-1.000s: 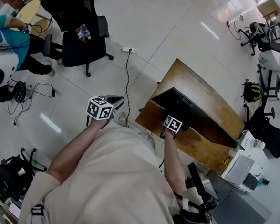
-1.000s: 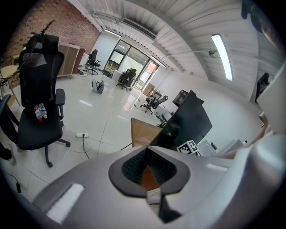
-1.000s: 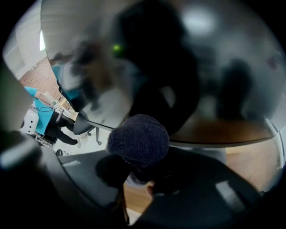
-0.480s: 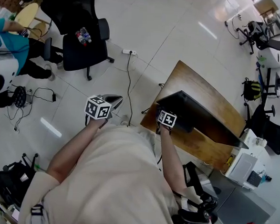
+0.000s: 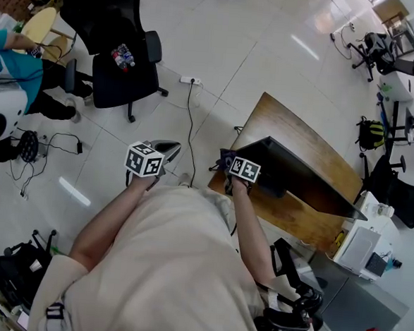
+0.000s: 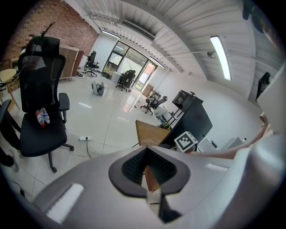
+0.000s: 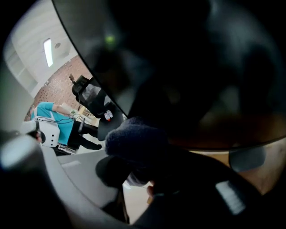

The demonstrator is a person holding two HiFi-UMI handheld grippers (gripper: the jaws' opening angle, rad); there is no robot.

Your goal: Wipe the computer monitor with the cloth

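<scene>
The person stood over a brown wooden desk (image 5: 281, 117) with a gripper in each hand. A big dark monitor (image 5: 298, 176) stood on the desk, and its screen faced the person. The right gripper (image 5: 240, 169) was held up to the end of the monitor nearest the left gripper. Its jaws were closed tight on a dark, fuzzy cloth (image 7: 134, 143). In the right gripper view the cloth stuck out past the jaws and sat right up against the black screen, close to the screen's edge. From the head view the cloth showed only as a small dark lump at that corner of the monitor. The left gripper (image 5: 162, 153) was out over the white floor (image 5: 223, 35), well apart from the desk and the monitor. In the left gripper view its jaws were closed, tip against tip, and nothing was between them. A black office chair (image 5: 122, 70) stood on the floor further off, with a small colourful thing (image 5: 121, 51) on its seat. A white power strip (image 5: 191, 73) lay on the floor near the chair, and a black cable (image 5: 190, 118) ran from it toward the desk. At the left edge of the head view sat a person in a blue-green top (image 5: 13, 59).
</scene>
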